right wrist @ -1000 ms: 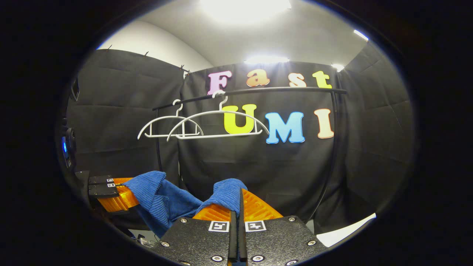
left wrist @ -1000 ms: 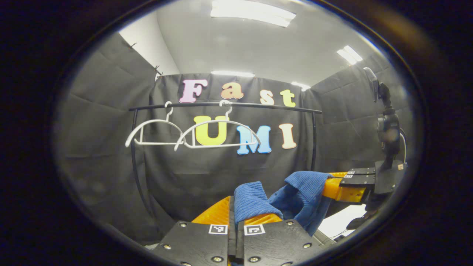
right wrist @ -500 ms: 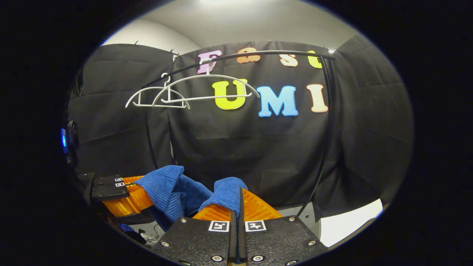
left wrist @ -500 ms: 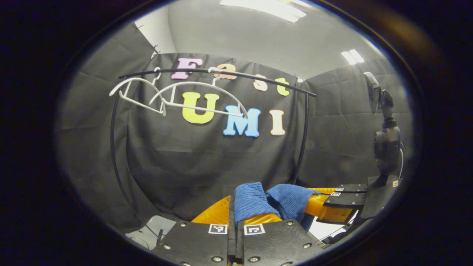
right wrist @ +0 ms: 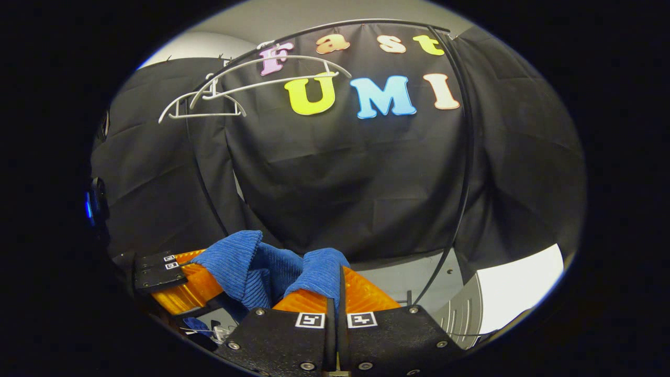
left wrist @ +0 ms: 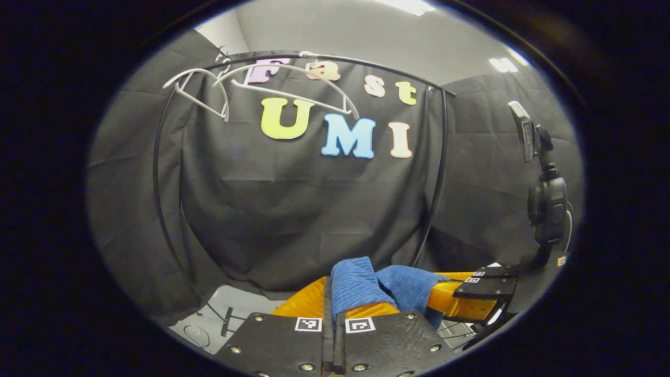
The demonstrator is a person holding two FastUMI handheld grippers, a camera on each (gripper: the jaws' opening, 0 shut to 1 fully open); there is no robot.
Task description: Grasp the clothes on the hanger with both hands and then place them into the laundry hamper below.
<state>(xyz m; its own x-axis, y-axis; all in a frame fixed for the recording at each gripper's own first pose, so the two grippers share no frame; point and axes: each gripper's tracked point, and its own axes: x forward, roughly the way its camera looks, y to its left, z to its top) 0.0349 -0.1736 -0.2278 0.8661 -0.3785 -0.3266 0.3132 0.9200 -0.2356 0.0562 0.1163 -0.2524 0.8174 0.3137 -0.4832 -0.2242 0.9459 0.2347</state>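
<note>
Left gripper view: the left gripper (left wrist: 333, 293) has its fingers drawn together on a fold of the blue cloth (left wrist: 356, 285), which bunches up just above them; to its right, near and at about the same height, the right gripper (left wrist: 460, 293) grips the other end, the cloth sagging a little between the two. Right gripper view: the right gripper (right wrist: 337, 285) is likewise pinched tight on the cloth (right wrist: 319, 269), and the left gripper (right wrist: 178, 280) sits to its left with cloth (right wrist: 230, 259) draped over its fingers. High above and ahead of both grippers, two white hangers (right wrist: 230, 91) hang bare on the black rail (right wrist: 366, 23); so the garment is judged already off its hanger and held by both grippers; what remains is the lowering and release into the hamper. A ribbed pale edge (right wrist: 463, 314) low to the right of the right gripper may be the hamper, but I cannot tell; the drop spot lies below what the cameras take in.
</note>
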